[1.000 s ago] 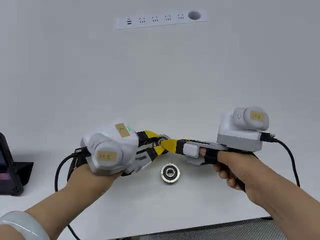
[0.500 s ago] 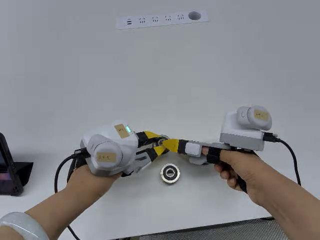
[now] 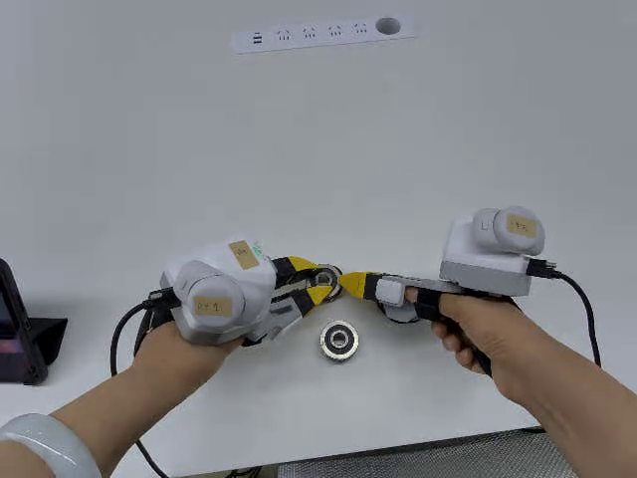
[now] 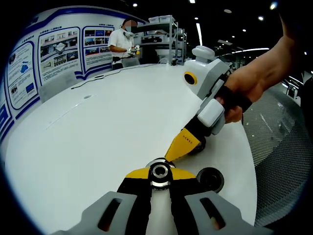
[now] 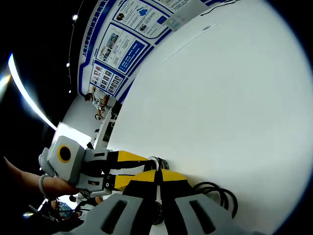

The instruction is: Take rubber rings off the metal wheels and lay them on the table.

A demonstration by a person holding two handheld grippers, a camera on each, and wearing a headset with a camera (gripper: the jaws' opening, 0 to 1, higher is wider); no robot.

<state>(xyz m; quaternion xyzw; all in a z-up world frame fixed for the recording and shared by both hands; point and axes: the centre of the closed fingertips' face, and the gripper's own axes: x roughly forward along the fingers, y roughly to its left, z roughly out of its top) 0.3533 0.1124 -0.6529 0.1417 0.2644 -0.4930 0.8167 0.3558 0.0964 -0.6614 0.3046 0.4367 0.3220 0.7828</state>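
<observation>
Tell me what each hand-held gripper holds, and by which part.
Left hand-held gripper clamps metal wheel by its rim. Right hand-held gripper, shut, meets its edge; hold unclear.

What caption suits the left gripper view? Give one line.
Left gripper clamps a metal wheel, the right gripper tip touching its rim; a second wheel lies on the white table.

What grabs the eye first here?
The two grippers meet tip to tip over the table: the left gripper clamps a metal wheel in its yellow jaws, and the right gripper, jaws together, touches its rim. Just in front, a second wheel lies flat on the white table; a power strip sits far back.
</observation>
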